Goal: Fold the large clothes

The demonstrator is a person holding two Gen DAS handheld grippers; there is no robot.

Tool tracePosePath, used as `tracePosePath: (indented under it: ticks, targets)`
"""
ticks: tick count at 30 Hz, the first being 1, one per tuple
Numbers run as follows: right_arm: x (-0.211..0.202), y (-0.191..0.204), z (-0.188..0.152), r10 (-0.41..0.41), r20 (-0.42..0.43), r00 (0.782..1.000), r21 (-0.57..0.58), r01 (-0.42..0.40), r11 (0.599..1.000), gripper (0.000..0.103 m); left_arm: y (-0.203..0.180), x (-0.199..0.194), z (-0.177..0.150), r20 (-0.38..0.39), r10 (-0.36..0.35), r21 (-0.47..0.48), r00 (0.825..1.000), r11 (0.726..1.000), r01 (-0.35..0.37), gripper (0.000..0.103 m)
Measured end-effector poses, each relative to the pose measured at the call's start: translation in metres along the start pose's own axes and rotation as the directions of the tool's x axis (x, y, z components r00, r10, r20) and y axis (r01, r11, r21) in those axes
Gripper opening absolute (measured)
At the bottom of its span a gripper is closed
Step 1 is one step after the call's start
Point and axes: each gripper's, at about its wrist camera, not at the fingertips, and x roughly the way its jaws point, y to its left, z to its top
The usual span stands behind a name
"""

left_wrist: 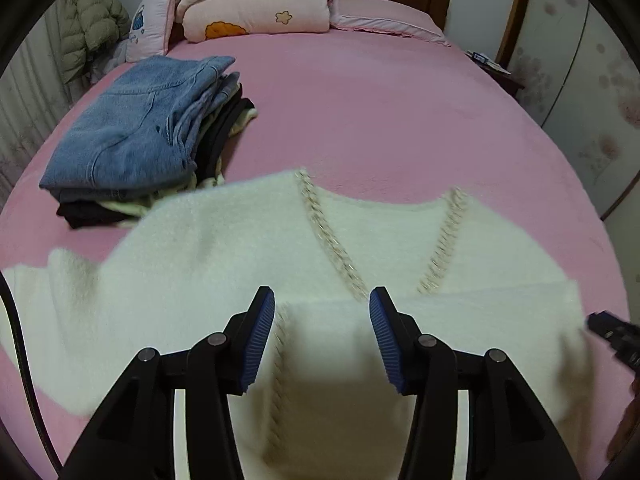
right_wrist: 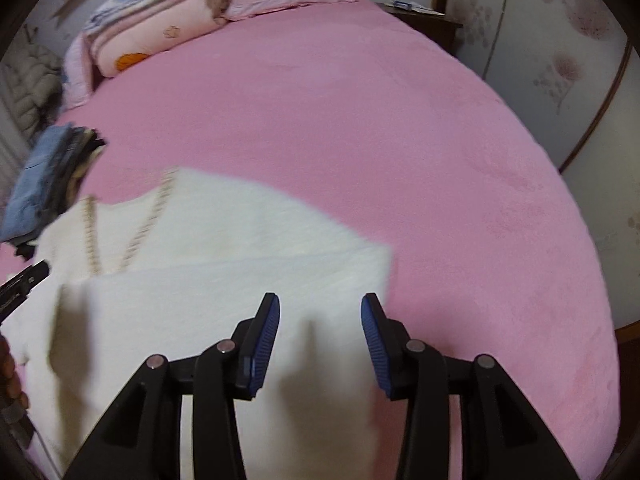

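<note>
A fluffy white cardigan (left_wrist: 224, 248) with a beaded V-neck trim lies on the pink bed, front up, its lower part folded up over the chest. It also shows in the right wrist view (right_wrist: 224, 280). My left gripper (left_wrist: 322, 300) is open and empty just above the folded edge, near the V of the neckline. My right gripper (right_wrist: 320, 308) is open and empty above the cardigan's right edge. The right gripper's tip shows at the right edge of the left wrist view (left_wrist: 612, 332).
A stack of folded clothes with blue jeans (left_wrist: 136, 128) on top sits at the left of the pink bed (left_wrist: 400, 112). Folded quilts (left_wrist: 256, 4) and a pillow (left_wrist: 384, 20) lie at the headboard. A nightstand (left_wrist: 496, 72) stands at the right.
</note>
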Motion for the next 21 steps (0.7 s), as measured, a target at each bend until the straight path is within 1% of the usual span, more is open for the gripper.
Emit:
tracePosePath:
  ticks: [1,2,3,5,7,8,9,10,11,12,13,16,17,19,20,21]
  targets:
    - [-0.001,0.01,-0.007,0.025,-0.006,1.0,-0.008,-0.025,1.0,0.041,-0.002,0.001,-0.004,-0.015,-0.009,-0.009,1.0,1.0,0.009,0.048]
    - [-0.002,0.02,-0.015,0.043,-0.013,0.999,-0.021,-0.043,0.999,0.038,-0.003,0.0,-0.014,-0.036,-0.014,-0.019,0.999,1.0,0.014,0.048]
    - [-0.004,0.032,-0.024,0.054,-0.015,0.998,-0.039,-0.055,0.998,0.031,-0.003,-0.003,-0.028,-0.063,-0.022,-0.029,0.998,0.999,0.02,0.048]
    - [-0.002,0.047,-0.038,0.053,-0.029,0.998,-0.067,-0.055,0.996,0.022,-0.009,0.005,-0.05,-0.114,-0.004,-0.031,0.993,1.0,0.001,0.047]
    - [0.009,0.048,-0.052,0.014,-0.057,0.998,-0.09,-0.019,0.996,0.019,-0.01,0.015,-0.071,-0.163,0.037,-0.024,0.986,0.999,-0.042,0.044]
    - [0.013,0.044,-0.055,-0.02,-0.062,0.998,-0.103,0.014,0.995,0.018,-0.007,0.02,-0.078,-0.176,0.056,-0.022,0.983,0.998,-0.061,0.041]
    - [0.019,0.039,-0.063,-0.079,-0.063,0.995,-0.119,0.071,0.99,0.018,-0.004,0.024,-0.084,-0.183,0.063,-0.016,0.981,0.998,-0.067,0.037]
    - [0.024,0.028,-0.068,-0.142,-0.066,0.988,-0.132,0.133,0.982,0.016,-0.003,0.026,-0.086,-0.176,0.061,-0.003,0.983,0.998,-0.062,0.036]
    - [0.028,0.019,-0.072,-0.178,-0.067,0.982,-0.139,0.168,0.976,0.006,-0.004,0.027,-0.087,-0.168,0.063,0.014,0.984,0.998,-0.061,0.036]
    - [0.032,0.008,-0.076,-0.196,-0.07,0.978,-0.143,0.185,0.972,0.002,-0.005,0.028,-0.086,-0.167,0.066,0.025,0.984,0.998,-0.063,0.036]
    - [0.032,0.0,-0.077,-0.202,-0.07,0.977,-0.142,0.19,0.971,0.0,-0.006,0.029,-0.086,-0.167,0.072,0.039,0.983,0.997,-0.066,0.036]
    - [0.03,-0.007,-0.078,-0.19,-0.074,0.979,-0.129,0.18,0.975,0.0,-0.009,0.031,-0.084,-0.169,0.082,0.058,0.982,0.996,-0.073,0.036]
    - [0.031,-0.005,-0.078,-0.204,-0.08,0.976,-0.129,0.193,0.973,0.0,-0.004,0.038,-0.077,-0.173,0.08,0.055,0.982,0.996,-0.071,0.036]
    - [0.034,0.003,-0.075,-0.223,-0.091,0.97,-0.128,0.211,0.969,0.0,-0.002,0.039,-0.073,-0.188,0.073,0.041,0.979,0.997,-0.066,0.036]
    - [0.034,0.004,-0.074,-0.231,-0.1,0.968,-0.117,0.219,0.969,0.0,-0.002,0.039,-0.072,-0.197,0.067,0.034,0.978,0.998,-0.062,0.038]
    - [0.033,0.01,-0.071,-0.229,-0.105,0.968,-0.104,0.218,0.97,0.0,-0.002,0.039,-0.07,-0.208,0.054,0.026,0.977,0.998,-0.05,0.043]
